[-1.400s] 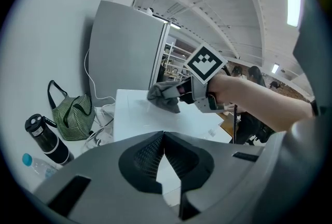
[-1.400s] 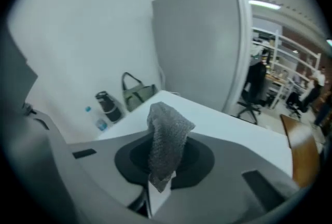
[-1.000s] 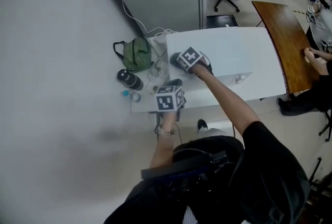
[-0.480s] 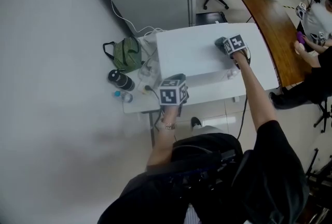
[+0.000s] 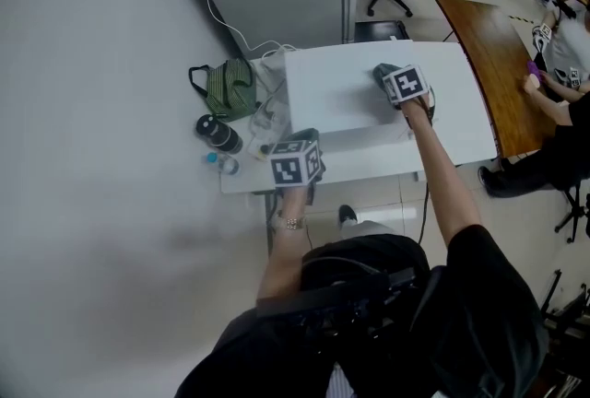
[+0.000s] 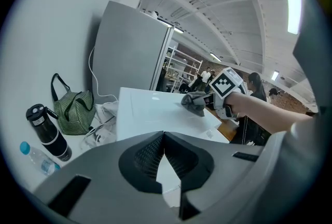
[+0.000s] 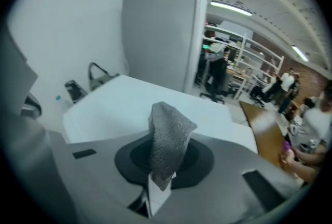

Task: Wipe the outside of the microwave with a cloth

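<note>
cloth (image 7: 167, 137) sits pinched in right tool (image 5: 387, 76), now slid slightly back leftward across microwave (image 5: 336, 97) top, arm stretched out; left tool (image 6: 164, 136) clenched empty, held low over table (image 5: 369, 168) edge.

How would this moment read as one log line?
right tool: shut on cloth | cloth: on microwave top | left tool: shut, empty

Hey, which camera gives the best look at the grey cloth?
The right gripper view: the cloth stands large and centred, pinched by the right gripper. The left gripper view shows it small, on the microwave top. The head view mostly hides it under that gripper.
</note>
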Action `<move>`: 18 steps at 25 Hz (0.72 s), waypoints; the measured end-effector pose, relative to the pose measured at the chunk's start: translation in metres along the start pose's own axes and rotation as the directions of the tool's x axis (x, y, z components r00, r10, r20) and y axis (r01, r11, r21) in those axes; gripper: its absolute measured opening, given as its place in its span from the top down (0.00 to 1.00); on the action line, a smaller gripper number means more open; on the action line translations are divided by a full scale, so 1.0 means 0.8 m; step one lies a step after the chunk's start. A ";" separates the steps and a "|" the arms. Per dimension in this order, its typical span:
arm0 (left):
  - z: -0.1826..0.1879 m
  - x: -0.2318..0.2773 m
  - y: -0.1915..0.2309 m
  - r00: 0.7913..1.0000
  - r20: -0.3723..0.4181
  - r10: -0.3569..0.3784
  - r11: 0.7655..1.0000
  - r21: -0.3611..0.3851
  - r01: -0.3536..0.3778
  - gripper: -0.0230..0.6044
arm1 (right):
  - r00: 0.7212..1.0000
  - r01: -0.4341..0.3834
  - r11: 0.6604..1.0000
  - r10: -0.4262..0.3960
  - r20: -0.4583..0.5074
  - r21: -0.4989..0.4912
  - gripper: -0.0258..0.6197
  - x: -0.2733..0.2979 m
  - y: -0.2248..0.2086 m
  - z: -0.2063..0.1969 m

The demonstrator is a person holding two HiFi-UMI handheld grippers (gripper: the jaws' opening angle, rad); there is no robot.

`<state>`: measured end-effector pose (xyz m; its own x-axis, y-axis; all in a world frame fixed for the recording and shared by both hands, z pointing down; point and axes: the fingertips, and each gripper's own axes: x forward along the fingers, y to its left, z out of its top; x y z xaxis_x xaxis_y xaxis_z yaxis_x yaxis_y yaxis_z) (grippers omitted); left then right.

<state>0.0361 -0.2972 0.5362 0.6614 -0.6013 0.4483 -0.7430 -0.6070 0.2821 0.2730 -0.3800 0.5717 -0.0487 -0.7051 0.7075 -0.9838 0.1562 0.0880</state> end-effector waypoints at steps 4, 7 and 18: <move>-0.001 -0.020 0.028 0.999 0.004 0.048 0.999 -0.015 -0.048 0.96 | 0.948 -0.317 0.947 0.316 -0.018 -0.047 0.91 0.009 0.229 0.024; -0.006 -0.035 0.041 0.997 0.001 0.078 0.997 -0.022 -0.078 0.96 | 0.905 -0.426 0.899 0.425 -0.037 -0.104 0.91 0.010 0.338 0.027; -0.015 -0.028 0.018 0.999 -0.018 0.036 0.999 -0.010 -0.036 0.96 | 0.988 -0.099 0.979 0.076 -0.133 -0.178 0.91 0.003 0.156 -0.063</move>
<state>0.0094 -0.2860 0.5404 0.6322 -0.6136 0.4732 -0.7675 -0.5794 0.2741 0.1584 -0.3273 0.6195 -0.0995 -0.5930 0.7990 -0.9279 0.3454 0.1408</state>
